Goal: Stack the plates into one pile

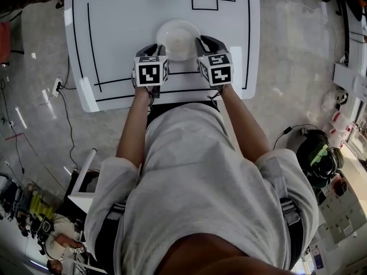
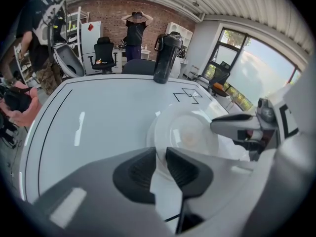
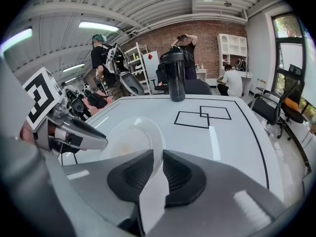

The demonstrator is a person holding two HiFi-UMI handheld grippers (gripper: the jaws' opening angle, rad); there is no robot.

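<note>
Two sets of tongs grip one white plate (image 1: 178, 39) from opposite sides. The left tongs (image 2: 160, 151) have their jaws drawn nearly together, leaving only a narrow slit between the ribbed dark pads. The plate's near rim runs into that slit and is pinched there. The right tongs (image 3: 158, 153) stand the same way, with a thin gap and the rim of the plate caught in it. In the head view the left tongs hold the plate's left edge and the right tongs its right edge. Each slants down toward it, and the marker cubes (image 1: 151, 70) sit side by side just behind. I cannot tell whether the plate rests on the tabletop (image 1: 126, 22) or hangs just above it, nor whether it is one plate or several nested together. It lies over the near middle of the white tabletop, just beyond a black line (image 1: 114, 80) that runs along the near side. Farther off, two overlapping black-outlined rectangles (image 3: 202, 115) mark the surface, and a tall black flask (image 3: 174, 75) stands at the far edge. Beyond the tabletop a person (image 3: 185, 43) stands with both hands raised to the head, in front of a brick wall (image 3: 207, 38).
</note>
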